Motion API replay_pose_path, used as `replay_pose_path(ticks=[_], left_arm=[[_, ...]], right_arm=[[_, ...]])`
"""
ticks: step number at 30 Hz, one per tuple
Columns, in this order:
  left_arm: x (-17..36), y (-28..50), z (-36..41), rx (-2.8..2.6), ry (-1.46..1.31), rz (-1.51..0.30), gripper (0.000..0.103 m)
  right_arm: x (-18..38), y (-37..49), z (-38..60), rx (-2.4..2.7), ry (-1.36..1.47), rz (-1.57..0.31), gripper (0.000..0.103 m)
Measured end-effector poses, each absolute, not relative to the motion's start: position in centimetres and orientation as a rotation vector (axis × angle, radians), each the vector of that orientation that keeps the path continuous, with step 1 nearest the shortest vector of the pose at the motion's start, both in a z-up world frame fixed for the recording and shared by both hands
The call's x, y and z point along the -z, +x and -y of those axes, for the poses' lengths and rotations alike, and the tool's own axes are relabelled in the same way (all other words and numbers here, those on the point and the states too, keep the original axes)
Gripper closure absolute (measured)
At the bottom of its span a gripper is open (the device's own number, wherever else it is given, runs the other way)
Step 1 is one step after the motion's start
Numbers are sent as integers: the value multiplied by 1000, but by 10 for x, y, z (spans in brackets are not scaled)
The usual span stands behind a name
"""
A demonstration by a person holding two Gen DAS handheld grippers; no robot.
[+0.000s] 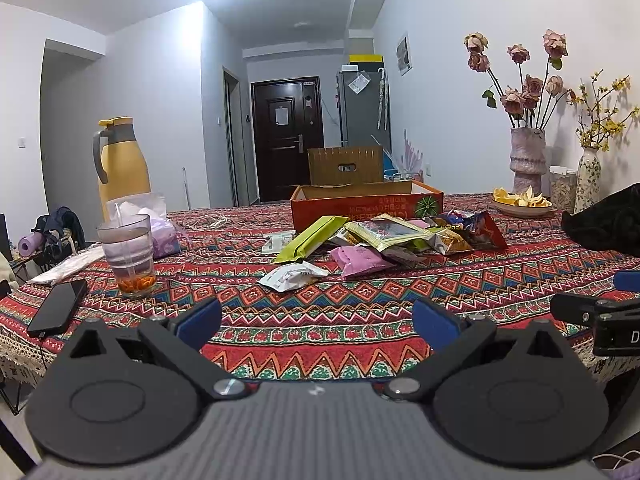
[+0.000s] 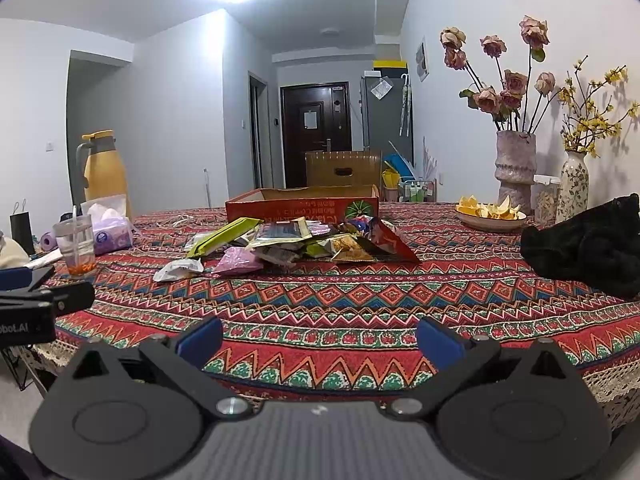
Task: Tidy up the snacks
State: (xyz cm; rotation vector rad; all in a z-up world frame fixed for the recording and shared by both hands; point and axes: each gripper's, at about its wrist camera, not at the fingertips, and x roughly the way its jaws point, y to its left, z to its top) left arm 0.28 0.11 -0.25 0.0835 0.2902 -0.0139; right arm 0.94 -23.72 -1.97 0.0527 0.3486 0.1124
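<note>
Left wrist view: left tool [image 1: 316, 320] spread wide, nothing between its blue pads, held low over the near edge of the surface [image 1: 320, 320] with its patterned cloth. Snack packets [image 1: 384, 240] heaped loose mid-surface, just in front of the red cardboard box [image 1: 360, 204]. Green packet [image 1: 310, 238] at the left of the heap; pink packet [image 1: 360, 260] and white packet [image 1: 292, 276] lying apart on the near side; red packet [image 1: 480, 232] at the right. Box interior mostly hidden from this angle; no packet seen inside. Glass with straw [image 1: 128, 252], phone [image 1: 58, 306] and yellow jug [image 1: 122, 160] off to the left, well clear of the heap. Part of the right tool [image 1: 600, 312] visible at the right edge.

Right wrist view: right tool [image 2: 318, 338] likewise spread wide and empty, near the surface edge, well apart from the heap. Same packets [image 2: 304, 240] unsorted before the box [image 2: 300, 204]. Black bundle [image 2: 588, 244] to the right; bowl of peel [image 2: 490, 212] beyond.

Assessment: task judged not yet begun. 0 packets gripped, none confirmed boxed; whole heap left to sort, presumably into the box.
</note>
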Motion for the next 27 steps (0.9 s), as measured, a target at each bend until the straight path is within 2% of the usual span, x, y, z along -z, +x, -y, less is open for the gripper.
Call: replay_pose_path(ticks=[27], left_arm=[[1,2,-1,13,86,-302,0]], right_arm=[[21,10,237,-113,54,-349,0]])
